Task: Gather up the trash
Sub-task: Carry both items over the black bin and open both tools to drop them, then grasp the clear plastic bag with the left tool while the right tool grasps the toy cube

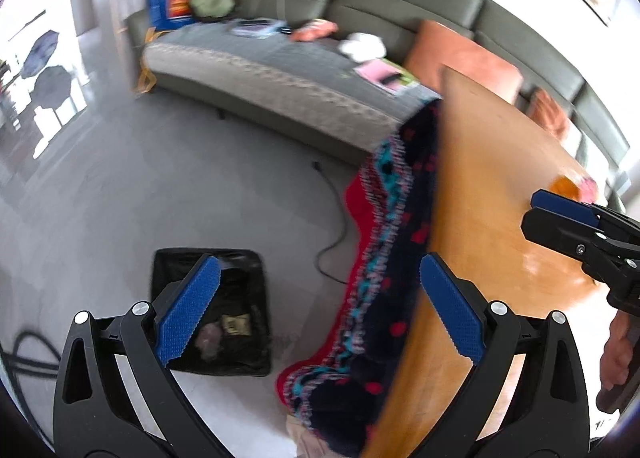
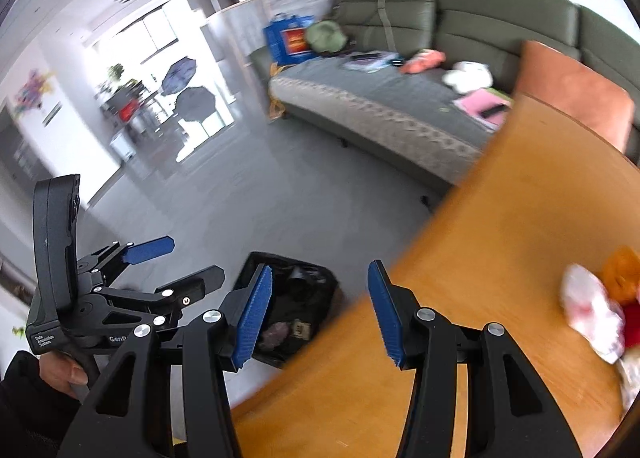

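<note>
Both the left gripper (image 1: 320, 294) and right gripper (image 2: 320, 308) gape wide, empty, above the bin (image 1: 240, 354).

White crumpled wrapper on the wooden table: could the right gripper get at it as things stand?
Probably yes. The right gripper is open and empty, and the white wrapper lies uncovered on the wooden table, with bare tabletop between them; only orange and red scraps sit against its far side.

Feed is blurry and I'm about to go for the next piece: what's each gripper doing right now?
Left gripper: open, nothing between the pads.
Right gripper: open, nothing between the pads.
</note>
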### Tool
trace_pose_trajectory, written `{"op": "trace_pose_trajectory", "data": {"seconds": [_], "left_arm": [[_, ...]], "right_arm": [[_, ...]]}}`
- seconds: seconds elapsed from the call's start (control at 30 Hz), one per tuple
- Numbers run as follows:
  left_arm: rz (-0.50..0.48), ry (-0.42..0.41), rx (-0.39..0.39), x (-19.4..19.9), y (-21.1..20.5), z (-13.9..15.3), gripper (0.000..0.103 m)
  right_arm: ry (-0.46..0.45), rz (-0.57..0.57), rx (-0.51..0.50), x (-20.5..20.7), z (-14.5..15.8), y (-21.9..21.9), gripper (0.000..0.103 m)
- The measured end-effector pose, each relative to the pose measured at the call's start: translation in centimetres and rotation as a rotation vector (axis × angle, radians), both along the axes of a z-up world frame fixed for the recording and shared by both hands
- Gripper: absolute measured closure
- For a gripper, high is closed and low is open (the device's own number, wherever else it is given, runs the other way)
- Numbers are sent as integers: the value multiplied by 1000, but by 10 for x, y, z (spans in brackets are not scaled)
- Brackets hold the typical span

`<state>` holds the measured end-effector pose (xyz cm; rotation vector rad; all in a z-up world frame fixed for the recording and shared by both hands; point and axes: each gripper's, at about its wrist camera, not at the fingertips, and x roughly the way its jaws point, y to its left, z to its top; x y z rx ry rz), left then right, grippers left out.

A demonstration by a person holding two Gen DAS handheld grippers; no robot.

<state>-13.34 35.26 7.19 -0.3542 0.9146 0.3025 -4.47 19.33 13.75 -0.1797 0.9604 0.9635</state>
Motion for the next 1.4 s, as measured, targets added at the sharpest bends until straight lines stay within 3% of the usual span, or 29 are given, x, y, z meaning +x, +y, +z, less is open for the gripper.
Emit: {"op": "trace_pose_trajectory", "data": {"seconds": [0.37, 0.73, 1.13, 1.4], "left_arm": [[-231, 2, 5, 74, -106, 4, 6], [-331, 8, -40, 135, -181, -4, 6], [-374, 43, -48, 182, -217, -10, 6], [-412, 55, -76, 215, -240, -17, 6]], "right_arm": [[-8, -257, 12, 56, -3, -129, 51], [-19, -418, 0, 118, -10, -222, 51], [103, -513, 28, 185, -46, -244, 49], [78, -503, 75, 198, -42, -259, 53]]}}
